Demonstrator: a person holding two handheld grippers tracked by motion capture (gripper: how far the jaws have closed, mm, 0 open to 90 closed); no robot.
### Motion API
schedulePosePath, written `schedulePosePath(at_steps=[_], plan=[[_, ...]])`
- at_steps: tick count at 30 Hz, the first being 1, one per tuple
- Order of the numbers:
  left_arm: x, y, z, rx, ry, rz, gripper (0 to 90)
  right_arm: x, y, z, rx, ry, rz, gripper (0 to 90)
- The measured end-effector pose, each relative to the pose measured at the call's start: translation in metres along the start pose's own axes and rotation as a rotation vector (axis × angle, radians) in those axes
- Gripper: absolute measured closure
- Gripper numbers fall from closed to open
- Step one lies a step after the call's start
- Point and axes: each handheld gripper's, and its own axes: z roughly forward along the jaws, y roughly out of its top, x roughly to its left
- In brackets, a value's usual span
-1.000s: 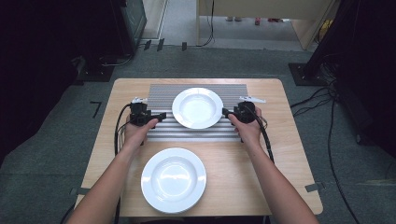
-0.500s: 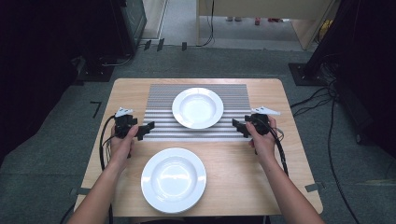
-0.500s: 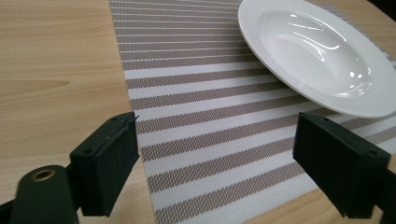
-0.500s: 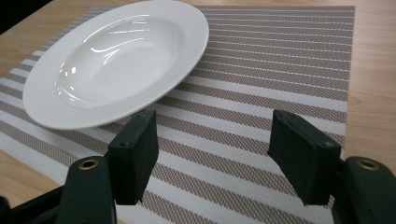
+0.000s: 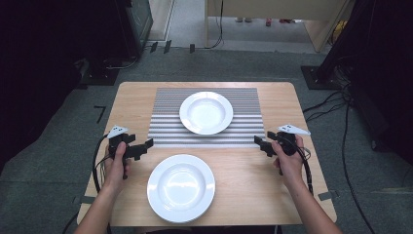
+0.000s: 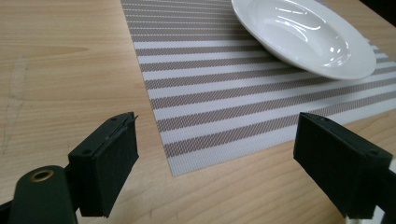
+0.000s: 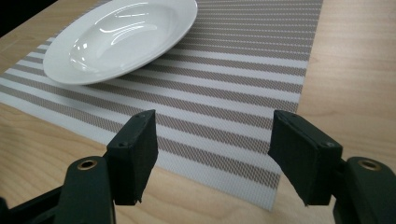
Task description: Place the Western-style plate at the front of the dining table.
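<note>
A white deep plate (image 5: 206, 112) sits on the striped placemat (image 5: 165, 105) at the table's far middle. A second white plate (image 5: 180, 187) lies on bare wood near the front edge. My left gripper (image 5: 144, 147) hovers off the mat's front left corner, left of the near plate. Its jaws are open with nothing between them and have just been opening. My right gripper (image 5: 259, 143) stands open and empty at the mat's front right corner. The left gripper view looks past my left gripper (image 6: 215, 140) at the mat (image 6: 210, 88) and far plate (image 6: 299, 32). The right gripper view looks past my right gripper (image 7: 212, 135) at the same plate (image 7: 116, 37).
The wooden table (image 5: 131, 102) has bare strips left and right of the mat. Cables trail from both grippers over the table's sides. Dark equipment and floor cables surround the table.
Both grippers have drawn away from the far plate's sides, outward and toward the person, to the mat's front corners. The plates have not moved.
</note>
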Motion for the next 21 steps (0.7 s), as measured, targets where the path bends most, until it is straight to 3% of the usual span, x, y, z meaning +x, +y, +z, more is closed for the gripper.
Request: schedulePosePath(at_steps=[7, 21], plan=[[-0.001, -0.018, -0.011, 0.009, 0.007, -0.003, 13.8, -0.008, -0.016, -0.023, -0.005, -0.006, 0.017, 31.2], [0.01, -0.054, -0.04, 0.029, 0.035, -0.019, 13.8, -0.026, -0.043, -0.061, 0.005, -0.044, 0.042, 30.4]])
